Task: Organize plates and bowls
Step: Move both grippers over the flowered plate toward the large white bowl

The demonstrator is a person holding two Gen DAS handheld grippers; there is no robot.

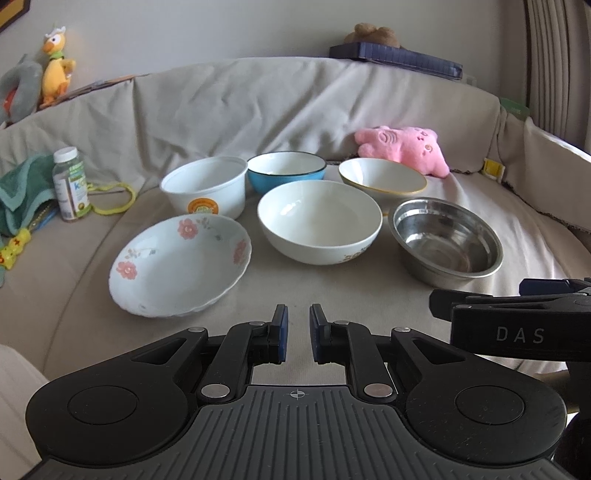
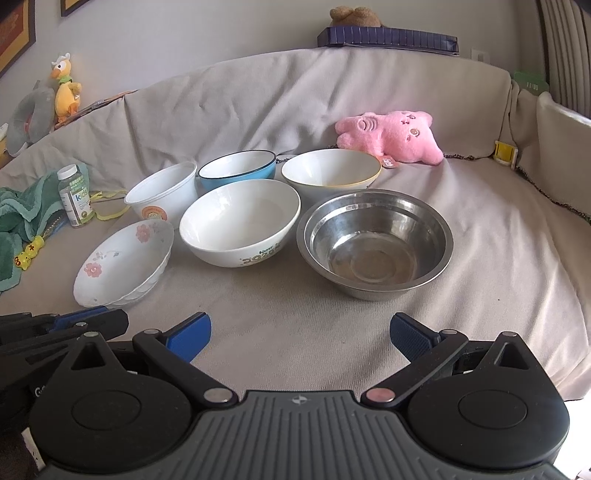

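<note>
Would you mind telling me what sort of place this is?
Most likely a home living room: the bowls sit on a sofa draped in a beige cover, with a pink plush toy beside them and framed pictures on the wall.

brushed, dull-shining metal in the steel bowl [image 2: 375, 243], with soft reflections inside. glossy glazed ceramic in the large white bowl [image 2: 240, 225] and the flowered plate [image 1: 180, 264], the latter with a scalloped, ribbed rim. smooth matt plastic in the white tub [image 1: 205, 190]. glossy blue enamel look on the blue bowl [image 1: 286, 171]. matt, creased woven cloth over the sofa [image 2: 332, 332]. fuzzy plush on the pink toy [image 2: 391, 136]. matt black plastic on the left gripper [image 1: 298, 332], ribbed blue pads [image 1: 282, 332].
</note>
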